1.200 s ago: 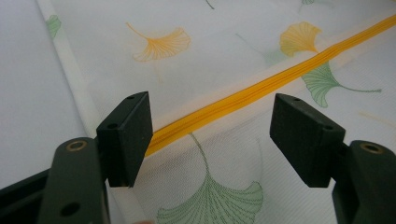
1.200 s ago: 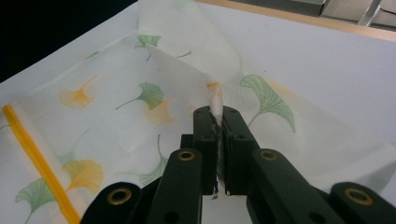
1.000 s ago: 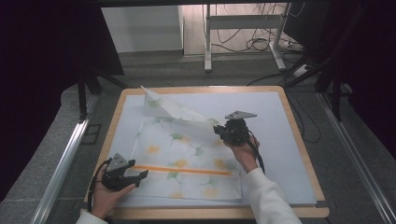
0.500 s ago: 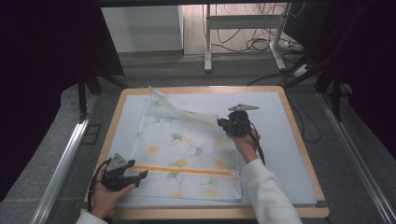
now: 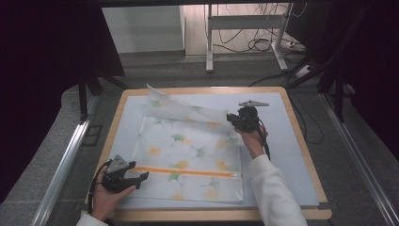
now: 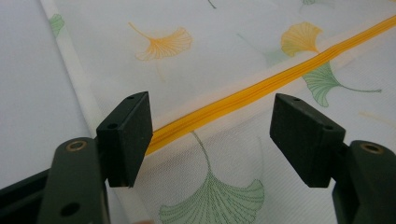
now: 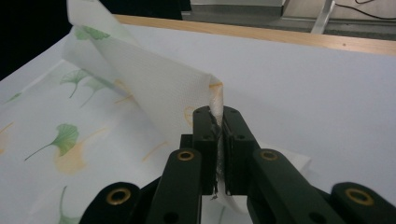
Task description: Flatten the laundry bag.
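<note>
A wooden-edged table (image 5: 301, 141) carries a pale mat (image 5: 282, 155), on which a white mesh bag (image 5: 188, 155) printed with ginkgo leaves lies mostly flat, its far right corner lifted and folded back. The right gripper (image 5: 234, 119) is clamped on that raised corner, jaws pressed together on the mesh. The left gripper (image 5: 141, 176) sits at the bag's near left edge, jaws spread on either side of the orange zipper (image 6: 261, 91); contact with the fabric appears likely but cannot be confirmed.
</note>
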Motion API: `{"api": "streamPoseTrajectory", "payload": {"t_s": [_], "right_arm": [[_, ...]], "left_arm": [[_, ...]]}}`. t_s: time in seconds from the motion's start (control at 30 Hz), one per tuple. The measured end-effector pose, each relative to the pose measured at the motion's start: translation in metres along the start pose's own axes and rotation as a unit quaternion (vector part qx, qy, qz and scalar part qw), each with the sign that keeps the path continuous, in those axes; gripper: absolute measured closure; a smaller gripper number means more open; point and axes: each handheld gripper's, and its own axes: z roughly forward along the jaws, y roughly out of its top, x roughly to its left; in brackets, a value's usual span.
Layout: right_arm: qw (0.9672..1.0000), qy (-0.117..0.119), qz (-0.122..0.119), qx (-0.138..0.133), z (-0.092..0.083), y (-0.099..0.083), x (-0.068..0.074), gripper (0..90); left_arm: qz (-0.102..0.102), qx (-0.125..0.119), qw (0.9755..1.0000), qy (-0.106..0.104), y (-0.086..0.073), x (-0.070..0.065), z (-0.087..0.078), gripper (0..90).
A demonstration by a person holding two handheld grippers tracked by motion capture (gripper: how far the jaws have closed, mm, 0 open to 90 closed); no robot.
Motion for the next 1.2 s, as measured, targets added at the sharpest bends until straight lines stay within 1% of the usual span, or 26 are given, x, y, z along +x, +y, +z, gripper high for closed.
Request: {"api": "streamPoseTrajectory", "payload": {"t_s": [0.03,0.13,0.17,0.23,0.33,0.37,0.4,0.47,0.5,0.53,0.57,0.6,0.63,0.73,0.8,0.87,0.97,1.03,1.1,1.13,1.2], "right_arm": [[1.0,-0.001,0.004,0.002,0.002,0.001,-0.003,84.3],[0.9999,-0.003,0.015,-0.004,0.007,0.005,-0.012,84.1],[0.9999,-0.004,0.014,-0.005,0.01,0.006,-0.015,84.1],[0.9997,-0.008,0.021,-0.006,0.014,0.006,-0.02,83.9],[0.9996,-0.011,0.025,-0.006,0.018,0.006,-0.026,82.5],[0.9996,-0.014,0.024,-0.005,0.018,0.006,-0.028,80.5],[0.9995,-0.021,0.022,-0.006,0.019,0.006,-0.03,74.9],[0.9988,-0.044,0.017,-0.008,0.018,0.005,-0.033,61.8],[0.998,-0.06,0.016,-0.007,0.017,0.005,-0.034,56.4],[0.9972,-0.071,0.019,-0.01,0.014,0.005,-0.036,51.5],[0.9967,-0.078,0.02,-0.013,0.011,0.006,-0.037,49.1],[0.9961,-0.084,0.021,-0.017,0.008,0.006,-0.037,48.6],[0.9962,-0.083,0.018,-0.019,0.005,0.007,-0.037,48.6],[0.9966,-0.078,0.009,-0.027,-0.005,0.01,-0.033,48.8],[0.9975,-0.064,0.007,-0.028,-0.008,0.011,-0.03,50.9],[0.9986,-0.046,0.004,-0.024,-0.008,0.01,-0.026,53.2],[0.9997,-0.023,-0.005,-0.006,-0.003,0.008,-0.019,60.8],[0.9999,-0.008,-0.012,0.008,-0.002,0.005,-0.013,67.8],[0.9995,0.001,-0.023,0.023,-0.003,0.003,-0.007,74.4],[0.9991,0.007,-0.031,0.028,-0.006,0.003,-0.003,78.0],[0.9986,0.017,-0.037,0.033,-0.013,0.002,0.002,82.9]], "left_arm": [[0.0,0.0,1.0,0.0,0.0,0.0,0.0,29.5],[-0.003,0.001,1.0,0.002,-0.001,0.001,0.0,29.5],[-0.004,0.001,1.0,0.002,-0.001,0.002,0.0,29.5],[-0.005,0.001,1.0,0.003,-0.001,0.002,-0.001,29.5],[-0.004,0.001,1.0,0.003,-0.002,0.002,-0.001,29.5],[-0.004,0.001,1.0,0.004,-0.002,0.002,-0.001,29.5],[-0.005,0.001,1.0,0.004,-0.002,0.002,-0.001,29.5],[-0.004,0.0,1.0,0.004,-0.002,0.002,-0.002,29.5],[-0.004,0.0,1.0,0.004,-0.002,0.002,-0.002,29.5],[-0.004,-0.001,1.0,0.004,-0.002,0.002,-0.002,29.5],[-0.004,-0.001,1.0,0.003,-0.002,0.002,-0.002,29.5],[-0.004,-0.001,1.0,0.003,-0.002,0.002,-0.002,29.5],[-0.004,-0.001,1.0,0.003,-0.002,0.002,-0.002,29.5],[-0.004,0.0,1.0,0.002,-0.002,0.002,-0.002,29.5],[-0.003,0.0,1.0,0.002,-0.002,0.002,-0.002,29.5],[-0.003,0.0,1.0,0.001,-0.002,0.001,-0.002,29.5],[-0.003,-0.001,1.0,0.001,-0.002,0.001,-0.002,29.5],[-0.003,-0.002,1.0,0.0,-0.002,0.002,-0.002,29.5],[-0.002,-0.002,1.0,-0.001,-0.001,0.002,-0.002,29.5],[-0.001,-0.002,1.0,0.0,-0.001,0.002,-0.002,29.4],[0.0,-0.004,1.0,-0.001,-0.001,0.002,-0.003,29.3]]}}
